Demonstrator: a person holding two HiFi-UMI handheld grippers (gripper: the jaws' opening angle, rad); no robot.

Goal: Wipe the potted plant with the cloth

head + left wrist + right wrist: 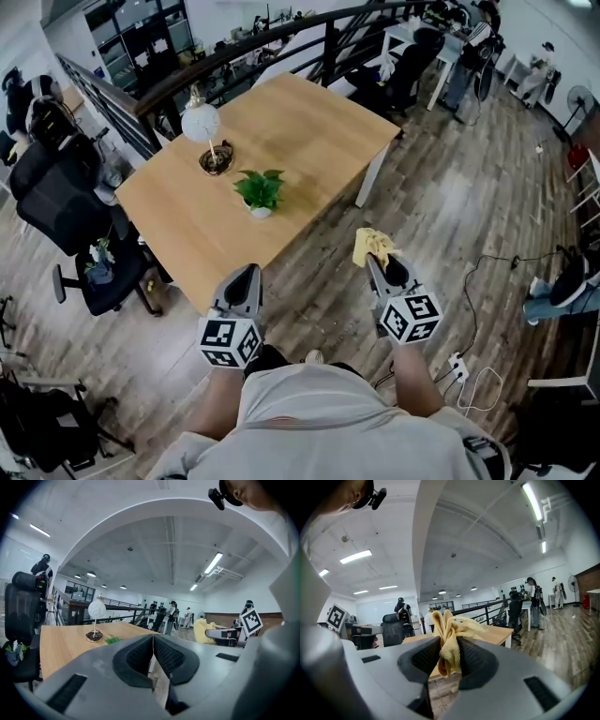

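Standing on planks, table bears potted plant — left hand-held gripper pressed together, right hand-held gripper pinching cloth.

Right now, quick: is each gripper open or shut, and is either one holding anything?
Left gripper: closed, nothing between its jaws.
Right gripper: closed on the yellow cloth.

left gripper: grey shell, black ribbed pads | right gripper: same | marker cubes: black-white squares | shirt: pale grey
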